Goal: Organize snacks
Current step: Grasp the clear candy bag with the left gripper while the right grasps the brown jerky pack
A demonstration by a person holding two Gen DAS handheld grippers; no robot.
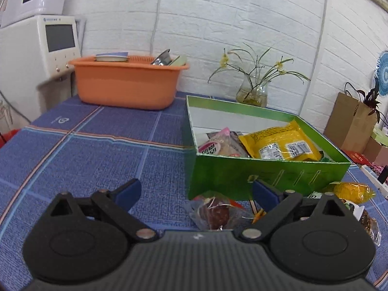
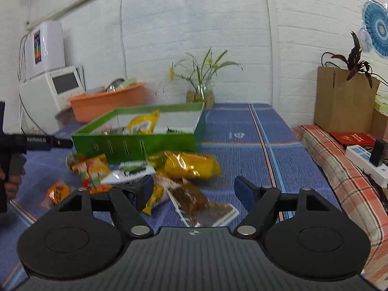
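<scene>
Progress: partly done by my reckoning; some snacks lie in the green box [image 2: 135, 145], more wait on the counter [image 2: 242, 145] in front of it.
Left gripper: left gripper [image 1: 196, 194] splayed wide with nothing clasped, hovering low over a clear packet of dark red sweets [image 1: 215, 213] just before the box's near wall.
Box contents: one pink-labelled packet [image 1: 218, 145], then one big yellow bag [image 1: 278, 143] leaning toward the right side; something darker behind the pink one and a green scrap at the right corner, too hidden to name. At least two packets in, then.
Counter pile: from the right wrist view, one small orange packet [image 2: 57, 192], one red-and-orange packet [image 2: 92, 172], one white-and-green packet [image 2: 128, 172], one yellow foil bag [image 2: 186, 165], one small yellow packet [image 2: 156, 198] half hidden behind a finger, one clear packet of brown snack [image 2: 194, 198]. About six there, plus the red sweets, if they are not one of these.
Right gripper: right gripper [image 2: 194, 191] released, fully spread, empty, poised above the brown packet.
Left to do: all loose packets into the box.
</scene>
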